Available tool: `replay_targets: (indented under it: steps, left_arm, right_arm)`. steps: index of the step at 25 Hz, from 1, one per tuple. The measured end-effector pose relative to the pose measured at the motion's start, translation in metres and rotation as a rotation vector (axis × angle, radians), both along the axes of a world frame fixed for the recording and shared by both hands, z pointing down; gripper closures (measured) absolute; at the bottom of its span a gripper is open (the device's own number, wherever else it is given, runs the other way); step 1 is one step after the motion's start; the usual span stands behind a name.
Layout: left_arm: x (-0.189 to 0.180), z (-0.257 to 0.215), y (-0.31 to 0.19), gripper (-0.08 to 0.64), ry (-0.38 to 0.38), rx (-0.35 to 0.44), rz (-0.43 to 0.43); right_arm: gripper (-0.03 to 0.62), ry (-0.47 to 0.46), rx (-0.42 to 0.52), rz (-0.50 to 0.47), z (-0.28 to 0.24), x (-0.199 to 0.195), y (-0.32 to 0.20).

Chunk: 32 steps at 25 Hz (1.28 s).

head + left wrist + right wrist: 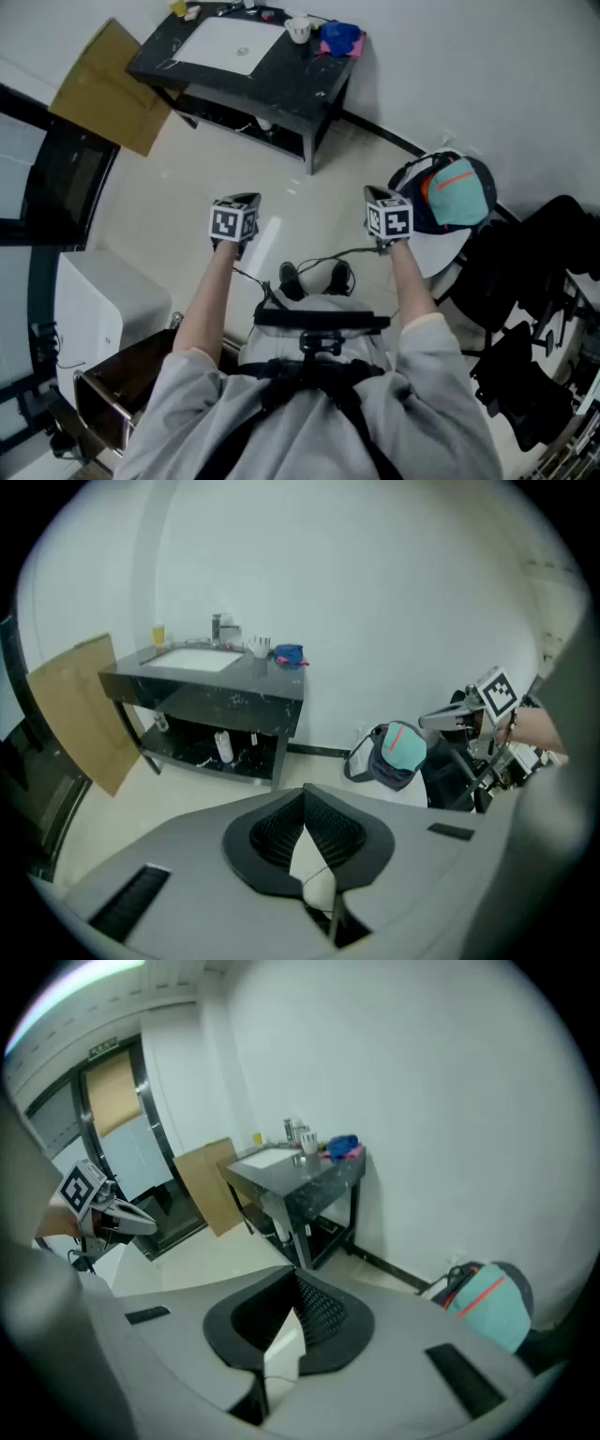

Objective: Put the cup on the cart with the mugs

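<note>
Item: cup (298, 30), small and pale, upright on the far black counter (281, 84), beside a blue cloth (339, 37).
Handling: probably light, rigid, smooth and breakable; best pinched across the rim wall.
Left hand-held gripper (305, 791) and right hand-held gripper (293, 1276): jaws together, empty, well apart from the cup.

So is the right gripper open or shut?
Shut: the right gripper has its jaws together at the tips, with nothing between them.

Bare office or lab test room: white walls, glossy pale floor. Black table (281, 89) with a lower shelf at 12 o'clock, cardboard sheet (103, 89) leaning at 11, dark-framed glass door (56, 178) at 9, backpack (455, 192) at 2.
</note>
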State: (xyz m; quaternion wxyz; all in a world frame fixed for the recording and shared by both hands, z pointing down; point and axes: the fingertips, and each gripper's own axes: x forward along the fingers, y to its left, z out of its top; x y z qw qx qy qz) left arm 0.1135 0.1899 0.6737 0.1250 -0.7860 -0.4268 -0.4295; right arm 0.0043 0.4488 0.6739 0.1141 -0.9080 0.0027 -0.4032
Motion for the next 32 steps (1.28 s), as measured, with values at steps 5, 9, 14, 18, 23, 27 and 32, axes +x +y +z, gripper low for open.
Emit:
replay_targets:
  steps: [5, 9, 14, 18, 23, 27, 32]
  left_arm:
    - [-0.005, -0.062, 0.010, 0.557, 0.230, -0.143, -0.006]
    - [-0.016, -0.114, 0.016, 0.557, 0.420, -0.283, -0.027]
    - [-0.027, -0.144, 0.015, 0.557, 0.537, -0.334, -0.051]
    - [-0.025, -0.152, 0.020, 0.557, 0.549, -0.336, -0.077]
    - [-0.029, -0.160, 0.033, 0.557, 0.563, -0.344, -0.105]
    - [-0.028, -0.165, 0.048, 0.557, 0.572, -0.342, -0.142]
    - [-0.019, -0.176, 0.061, 0.557, 0.596, -0.333, -0.151]
  right_arm:
    - [0.583, 0.289, -0.156, -0.014, -0.080, -0.002, -0.006]
    - [0.583, 0.445, -0.188, 0.042, -0.127, -0.015, -0.004]
    - [0.583, 0.565, -0.216, 0.076, -0.161, -0.025, 0.005]
    - [0.583, 0.574, -0.212, 0.058, -0.164, -0.027, 0.008]
    - [0.583, 0.586, -0.184, 0.013, -0.164, -0.026, 0.010]
    - [0.583, 0.595, -0.153, -0.031, -0.166, -0.019, 0.018]
    - [0.583, 0.595, -0.123, -0.070, -0.163, -0.006, 0.018]
